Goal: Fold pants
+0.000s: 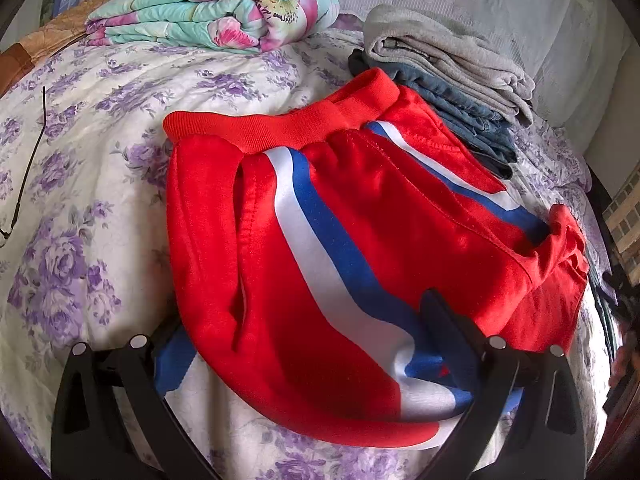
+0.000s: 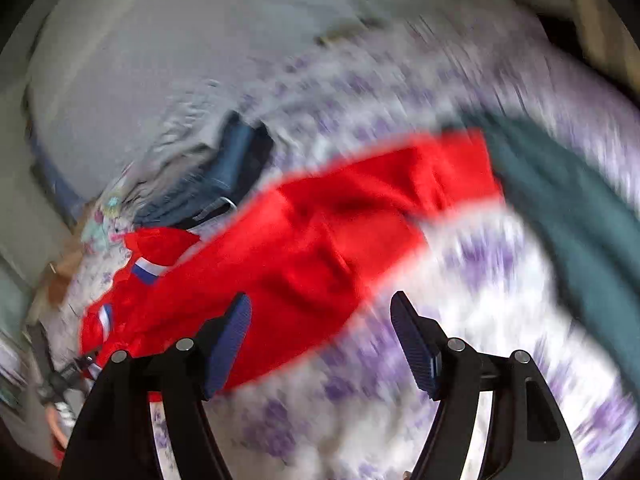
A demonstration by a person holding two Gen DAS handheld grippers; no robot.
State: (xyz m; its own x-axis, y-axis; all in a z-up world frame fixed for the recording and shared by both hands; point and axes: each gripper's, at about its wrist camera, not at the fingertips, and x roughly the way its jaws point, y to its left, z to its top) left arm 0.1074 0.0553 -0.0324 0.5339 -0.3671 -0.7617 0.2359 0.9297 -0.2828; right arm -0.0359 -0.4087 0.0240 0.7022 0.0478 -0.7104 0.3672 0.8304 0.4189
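Red pants [image 1: 340, 240] lie on bed [image 1: 80, 200], already doubled, waistband at far end. Soft, limp knit, light; sags unless taken at edge. My left claw [image 1: 304, 356] straddles near fold, fingers spread, apparently not pinching. My right claw [image 2: 320, 344] apart, empty, over red cloth's edge; view blurred.

I saw a folded floral quilt [image 1: 212, 16] at the bed's [image 1: 80, 200] far edge, and stacked grey and denim clothes [image 1: 452, 80] nearby.
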